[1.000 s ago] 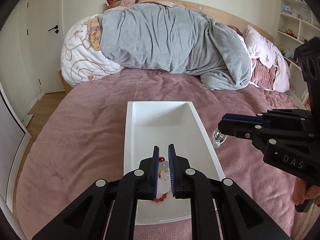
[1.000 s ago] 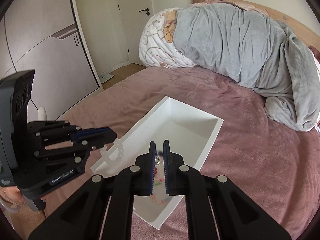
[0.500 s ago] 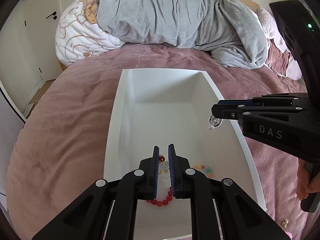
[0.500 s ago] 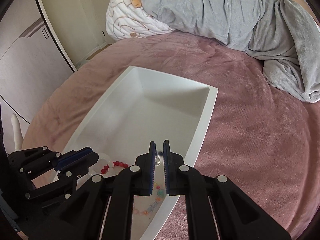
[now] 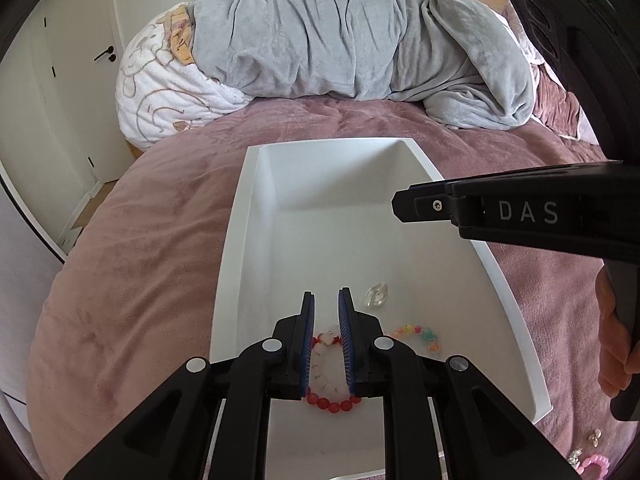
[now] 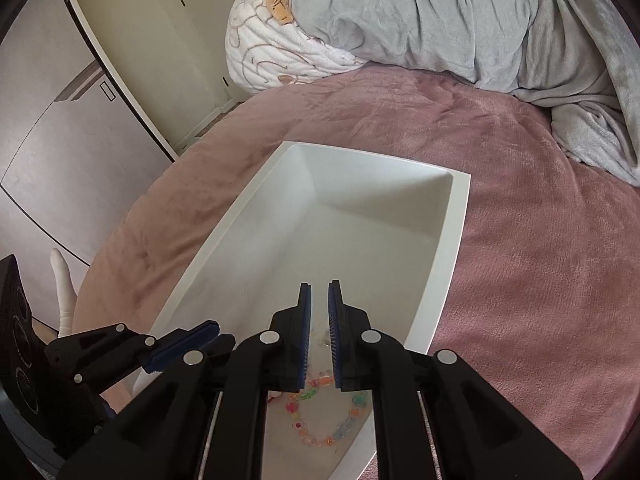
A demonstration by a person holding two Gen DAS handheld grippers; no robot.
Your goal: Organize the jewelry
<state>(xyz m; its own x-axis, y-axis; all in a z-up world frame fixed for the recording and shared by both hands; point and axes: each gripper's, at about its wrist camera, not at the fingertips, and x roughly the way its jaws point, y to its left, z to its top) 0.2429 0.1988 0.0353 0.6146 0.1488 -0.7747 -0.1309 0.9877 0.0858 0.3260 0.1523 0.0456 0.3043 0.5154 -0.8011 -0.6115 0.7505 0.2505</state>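
A white rectangular tray (image 5: 256,200) lies on the pink bedspread; it also shows in the right wrist view (image 6: 452,240). In it lie a red bead bracelet (image 5: 332,402), a pastel bead bracelet (image 5: 416,332) and a clear ring-like piece (image 5: 377,295). My left gripper (image 5: 325,300) hovers over the red bracelet, jaws slightly apart and empty. My right gripper (image 6: 319,292) hovers over the tray above the pastel bracelet (image 6: 320,436), jaws slightly apart and empty. The right gripper also shows in the left wrist view (image 5: 404,208).
A grey blanket (image 5: 352,40) and a white patterned quilt (image 5: 160,92) are piled at the head of the bed. Small loose jewelry pieces (image 5: 592,440) and a pink piece (image 5: 596,472) lie on the bedspread right of the tray. A wardrobe (image 6: 60,140) stands left.
Both grippers moved forward over the tray and lower. The clear piece that hung from the right gripper now lies in the tray, and both jaws have opened a little.
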